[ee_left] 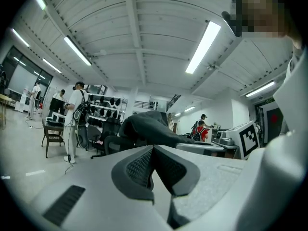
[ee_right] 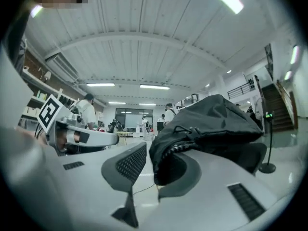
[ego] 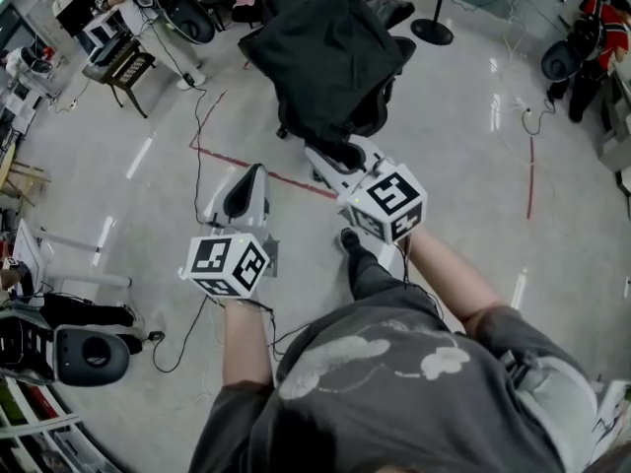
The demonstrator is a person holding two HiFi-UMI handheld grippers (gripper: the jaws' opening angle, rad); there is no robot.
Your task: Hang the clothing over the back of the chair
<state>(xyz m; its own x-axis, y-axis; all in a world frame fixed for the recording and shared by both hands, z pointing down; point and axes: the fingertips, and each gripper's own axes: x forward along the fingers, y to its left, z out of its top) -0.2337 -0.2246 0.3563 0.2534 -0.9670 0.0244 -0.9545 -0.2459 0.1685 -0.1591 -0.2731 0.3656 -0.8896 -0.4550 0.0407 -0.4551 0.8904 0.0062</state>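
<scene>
Right jaws: your right gripper (ee_right: 149,160) has its jaws apart with a clear gap and nothing clamped between them.
Right jaw tip: the hem of the black clothing (ee_right: 216,121) hangs right at it. I cannot tell whether cloth and pad touch.
Left jaws: your left gripper (ee_left: 153,150) has its pads closed together and empty.
Left placement: you hold it low and back from the garment, so it looks idle.
Clothing: it is draped over the back of the chair (ego: 385,101) and spills down both sides, with one long fold trailing toward you.
Why it holds: in my judgement the bulk on the backrest keeps it up without a grip.
Progress: the hang looks essentially done.
Risk: the trailing fold could snag the open right jaws.
Floor (ego: 444,166): bare around the chair.
</scene>
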